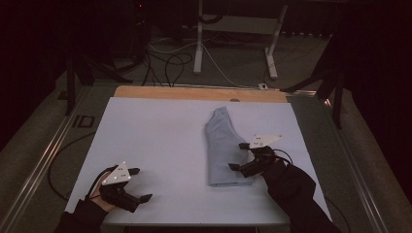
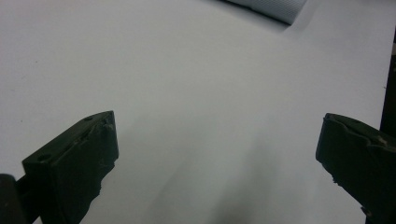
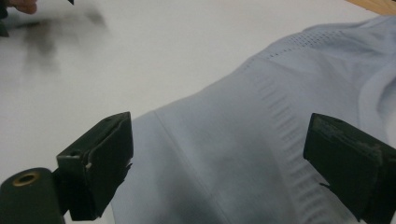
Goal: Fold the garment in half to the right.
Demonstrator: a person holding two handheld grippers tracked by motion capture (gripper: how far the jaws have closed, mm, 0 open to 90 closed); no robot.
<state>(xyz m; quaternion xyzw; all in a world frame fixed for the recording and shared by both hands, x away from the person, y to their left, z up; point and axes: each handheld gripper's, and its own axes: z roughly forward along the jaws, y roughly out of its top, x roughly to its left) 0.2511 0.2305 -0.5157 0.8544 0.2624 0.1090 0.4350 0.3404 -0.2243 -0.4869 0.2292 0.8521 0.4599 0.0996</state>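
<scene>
Item: folded garment, pale blue-grey knit with perforated and ribbed panels. Placed right of centre on the white table cover, long axis running near to far, narrower end toward the far edge, squared fold at the near end. Lying flat; no part lifted.

Right gripper: at the garment's right edge, over its near half. Jaws spread wide, nothing pinched between them; in the right gripper view, cloth lying below and between the pads, not pressed. Apparently released after a fold, judging by the neat stack.

Left gripper: near left part of the table, well apart from the garment. Jaws wide apart, nothing but bare cover between them in the left gripper view, a corner of the garment showing far off.

Step in hand, as judged: finishing or continuing the fold.

Handling notes:
- Keep open jaws clear of the top layer when drawing away, to avoid dragging the thin knit and spoiling the edge.
- For a further fold, pinch both layers at the near right corner, not the top layer alone.
- Bring the left gripper to the near left corner for a matched lift; carry level, lay down far edge first.
- Risk: slippery fabric sliding on the smooth cover.
</scene>
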